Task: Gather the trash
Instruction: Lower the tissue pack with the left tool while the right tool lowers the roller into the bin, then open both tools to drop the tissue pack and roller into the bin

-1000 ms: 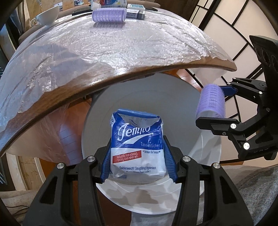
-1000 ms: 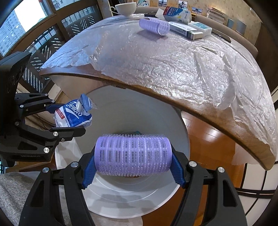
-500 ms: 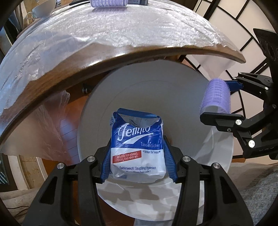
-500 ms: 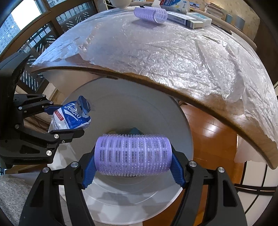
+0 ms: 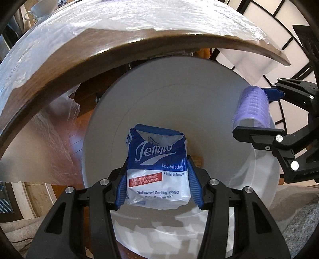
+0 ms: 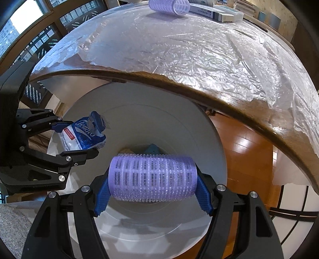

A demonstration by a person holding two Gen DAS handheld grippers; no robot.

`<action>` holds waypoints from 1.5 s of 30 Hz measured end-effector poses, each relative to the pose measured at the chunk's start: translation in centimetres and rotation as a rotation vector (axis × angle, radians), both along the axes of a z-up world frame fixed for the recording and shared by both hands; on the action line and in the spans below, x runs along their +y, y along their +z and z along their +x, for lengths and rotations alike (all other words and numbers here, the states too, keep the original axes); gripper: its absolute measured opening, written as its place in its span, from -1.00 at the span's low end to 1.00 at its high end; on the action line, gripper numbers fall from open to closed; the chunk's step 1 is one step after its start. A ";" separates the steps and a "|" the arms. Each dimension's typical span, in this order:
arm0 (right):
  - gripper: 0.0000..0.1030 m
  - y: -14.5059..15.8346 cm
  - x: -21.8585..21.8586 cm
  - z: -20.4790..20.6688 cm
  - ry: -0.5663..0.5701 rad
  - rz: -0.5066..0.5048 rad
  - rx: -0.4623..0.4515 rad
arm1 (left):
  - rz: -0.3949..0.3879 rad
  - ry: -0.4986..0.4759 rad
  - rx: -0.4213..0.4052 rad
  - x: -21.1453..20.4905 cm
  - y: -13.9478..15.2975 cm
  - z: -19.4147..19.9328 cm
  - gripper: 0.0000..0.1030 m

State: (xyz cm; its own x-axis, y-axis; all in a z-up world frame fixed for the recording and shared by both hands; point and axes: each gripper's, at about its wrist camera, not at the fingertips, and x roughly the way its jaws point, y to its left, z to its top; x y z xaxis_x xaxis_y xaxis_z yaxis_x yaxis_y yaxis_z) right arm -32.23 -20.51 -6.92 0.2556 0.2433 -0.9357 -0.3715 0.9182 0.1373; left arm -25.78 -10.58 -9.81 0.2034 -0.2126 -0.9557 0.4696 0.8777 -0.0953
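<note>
My left gripper [image 5: 157,179] is shut on a blue and white Tempo tissue pack [image 5: 157,169] and holds it over the open mouth of a white round bin [image 5: 209,99] that stands below the table edge. My right gripper [image 6: 153,179] is shut on a purple hair roller [image 6: 152,177], also over the bin [image 6: 169,123]. The roller shows at the right in the left wrist view [image 5: 253,107]. The tissue pack shows at the left in the right wrist view [image 6: 83,135]. Small scraps lie at the bin's bottom [image 6: 151,148].
A wooden table [image 6: 229,99] covered in clear plastic sheet overhangs the bin's far side. On it lie a second purple roller [image 6: 169,6] and flat boxes [image 6: 217,14]. A white cup [image 5: 41,8] stands far left. Wood floor [image 6: 245,151] lies to the right.
Both grippers have moved down and forward, closer over the bin's mouth and nearer the table's underside. Each keeps its hold on its item.
</note>
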 end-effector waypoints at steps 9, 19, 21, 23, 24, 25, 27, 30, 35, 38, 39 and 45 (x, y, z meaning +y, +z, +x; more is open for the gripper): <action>0.36 -0.6 0.6 0.2 -0.010 -0.007 0.013 | 0.028 -0.016 -0.004 -0.7 -0.7 -0.2 0.02; 0.36 -1.7 0.6 0.3 -0.017 -0.012 0.024 | 0.041 -0.024 -0.004 -1.2 -0.9 -0.3 0.02; 0.36 -1.9 0.6 0.2 -0.018 -0.014 0.025 | 0.044 -0.024 -0.004 -1.2 -0.8 -0.3 0.02; 0.36 -2.0 0.6 0.2 -0.019 -0.015 0.029 | 0.045 -0.024 -0.003 -1.2 -0.8 -0.3 0.02; 0.36 -2.1 0.6 0.2 -0.019 -0.016 0.030 | 0.041 -0.024 -0.002 -1.3 -0.9 -0.2 0.02; 0.36 -2.2 0.7 0.2 -0.020 -0.017 0.032 | 0.041 -0.024 -0.001 -1.2 -0.8 -0.1 0.02; 0.36 -2.2 0.8 0.2 -0.021 -0.017 0.033 | 0.043 -0.025 0.001 -1.3 -0.8 -0.1 0.02; 0.36 -2.3 0.8 0.3 -0.024 -0.018 0.034 | 0.043 -0.027 0.000 -1.5 -1.0 0.1 0.03; 0.65 -1.9 0.2 0.1 -0.047 -0.018 0.018 | 0.052 -0.008 -0.021 -1.3 -0.5 0.2 0.49; 0.66 -1.1 -0.5 -0.2 -0.058 -0.013 0.017 | 0.047 -0.004 -0.021 -1.0 0.2 0.1 0.50; 0.66 -0.6 -0.9 -0.4 -0.062 -0.019 0.012 | 0.050 0.000 -0.026 -0.8 0.5 0.0 0.50; 0.67 5.8 -3.6 -1.9 -0.075 -0.001 -0.092 | -0.012 -0.003 -0.081 1.0 5.6 -1.4 0.50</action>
State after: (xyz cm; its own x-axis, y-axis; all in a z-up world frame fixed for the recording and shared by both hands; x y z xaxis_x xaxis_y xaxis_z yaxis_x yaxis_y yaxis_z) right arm -34.13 -24.09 -1.12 0.3581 0.2196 -0.9075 -0.3131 0.9439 0.1048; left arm -27.14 -9.63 -4.21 0.2796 -0.2243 -0.9335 0.4786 0.8755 -0.0670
